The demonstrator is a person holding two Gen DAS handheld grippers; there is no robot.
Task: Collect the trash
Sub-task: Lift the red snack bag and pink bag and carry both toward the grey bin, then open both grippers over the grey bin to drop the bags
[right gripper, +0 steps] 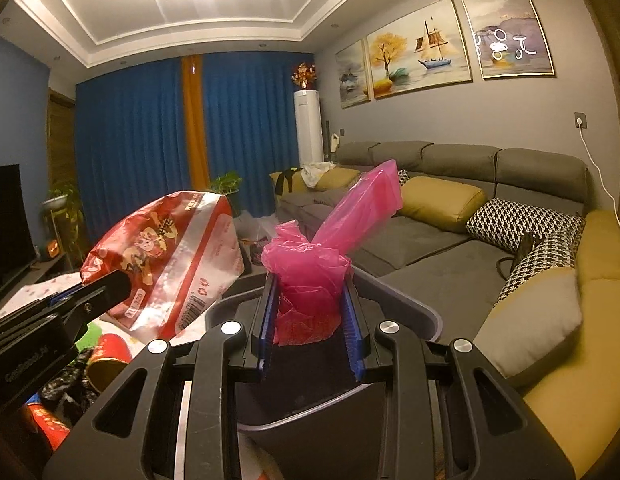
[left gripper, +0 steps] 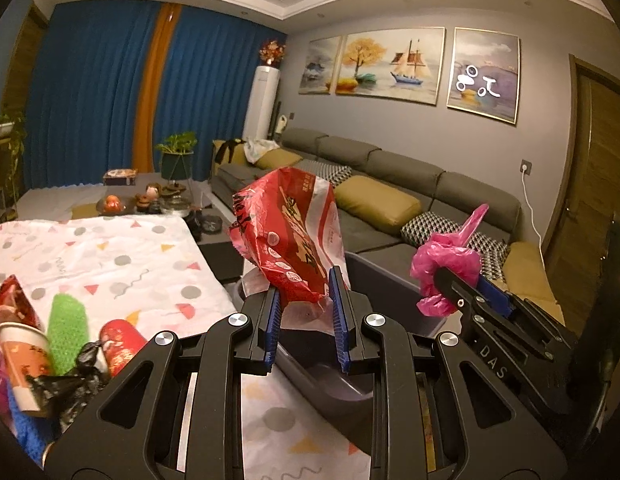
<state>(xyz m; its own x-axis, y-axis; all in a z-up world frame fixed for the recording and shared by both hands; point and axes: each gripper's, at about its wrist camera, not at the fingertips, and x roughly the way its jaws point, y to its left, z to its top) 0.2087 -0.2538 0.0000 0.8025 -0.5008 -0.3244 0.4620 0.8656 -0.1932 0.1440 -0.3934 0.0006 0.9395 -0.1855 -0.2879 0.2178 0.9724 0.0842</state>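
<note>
Left hand-held gripper (left gripper: 305,312) clamps red wrapper (left gripper: 287,236); right hand-held gripper (right gripper: 310,320) clamps pink bag (right gripper: 310,276). Risk: light plastic drifting outside grey bin (right gripper: 406,300) on release.

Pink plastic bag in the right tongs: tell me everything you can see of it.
The pink plastic bag is thin, translucent film, crumpled into a wad with one flatter tail sticking up and to the right. The right tongs are shut on its lower part, blue pads pressing both sides. It hangs in the air above the open dark grey bin, touching nothing else. The left wrist view shows the same.
</note>
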